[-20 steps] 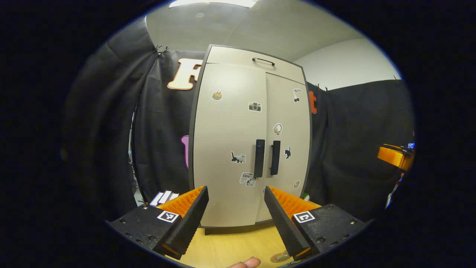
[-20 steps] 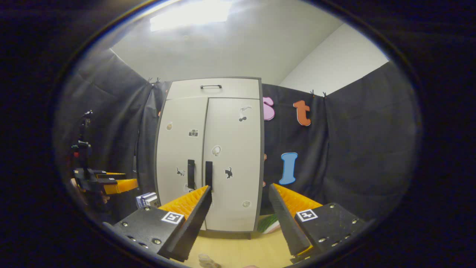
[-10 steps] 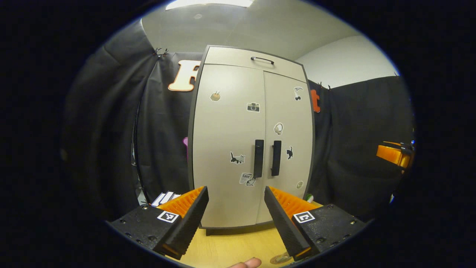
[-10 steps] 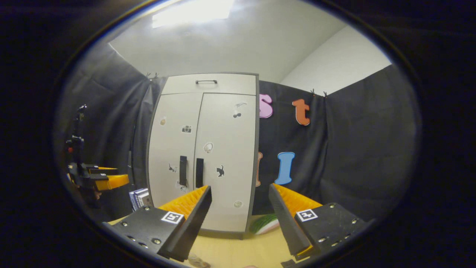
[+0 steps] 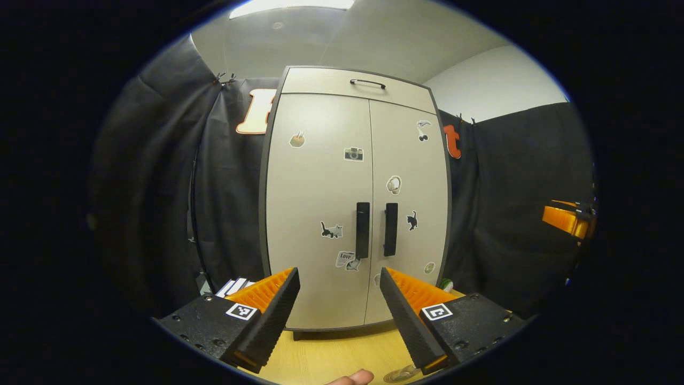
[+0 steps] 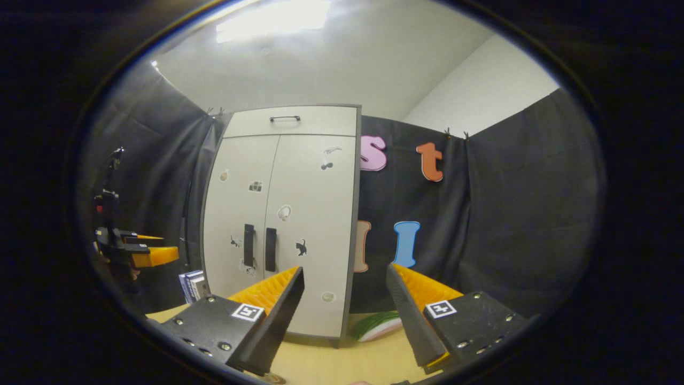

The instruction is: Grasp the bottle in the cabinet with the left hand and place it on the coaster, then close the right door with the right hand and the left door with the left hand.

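Since earlier, cabinet (image 5: 355, 203) drifted left in my views. Both tongs (image 5: 339, 321) (image 6: 344, 321) released. Bottle hidden inside; doors shut, rigid handles (image 5: 363, 230).

The cabinet (image 5: 352, 203) is pale beige with a dark grey frame. Its two doors carry small stickers: black cats, a camera, cherries and a few roundish tan ones. The two door handles (image 5: 376, 229) are black, as is the thin handle on the top drawer (image 5: 367, 83). The surface (image 5: 336, 355) is light yellowish wood grain. Beside the cabinet lies a green-and-white striped object (image 6: 379, 324) with a pink edge. The books (image 6: 191, 284) are dark blue and white.
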Demonstrator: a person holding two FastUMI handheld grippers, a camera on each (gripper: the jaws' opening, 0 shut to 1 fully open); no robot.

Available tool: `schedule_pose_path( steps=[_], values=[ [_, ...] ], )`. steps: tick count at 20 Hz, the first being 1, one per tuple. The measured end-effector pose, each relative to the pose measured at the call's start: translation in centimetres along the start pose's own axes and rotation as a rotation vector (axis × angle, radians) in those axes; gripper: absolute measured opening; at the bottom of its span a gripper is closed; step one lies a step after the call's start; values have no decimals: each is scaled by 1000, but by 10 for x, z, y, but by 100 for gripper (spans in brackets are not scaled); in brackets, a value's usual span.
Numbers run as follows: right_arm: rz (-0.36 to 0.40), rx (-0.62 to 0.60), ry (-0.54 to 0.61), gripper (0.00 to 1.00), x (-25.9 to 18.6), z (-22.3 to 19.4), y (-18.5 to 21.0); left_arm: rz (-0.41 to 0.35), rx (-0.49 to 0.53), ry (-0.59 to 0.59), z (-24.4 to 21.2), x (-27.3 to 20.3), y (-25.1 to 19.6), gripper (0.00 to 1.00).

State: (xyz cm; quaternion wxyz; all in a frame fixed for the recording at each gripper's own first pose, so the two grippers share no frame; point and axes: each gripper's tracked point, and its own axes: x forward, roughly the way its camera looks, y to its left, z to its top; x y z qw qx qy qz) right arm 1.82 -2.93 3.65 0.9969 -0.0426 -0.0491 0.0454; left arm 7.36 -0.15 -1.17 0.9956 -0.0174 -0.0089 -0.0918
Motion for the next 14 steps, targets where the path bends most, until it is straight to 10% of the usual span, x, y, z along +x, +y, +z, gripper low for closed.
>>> schedule_pose_path(
  steps=[14],
  values=[
    [14, 100, -6, 94, 24, -26, -53, 28, 51, 16, -2, 25, -42, 96]
  ],
)
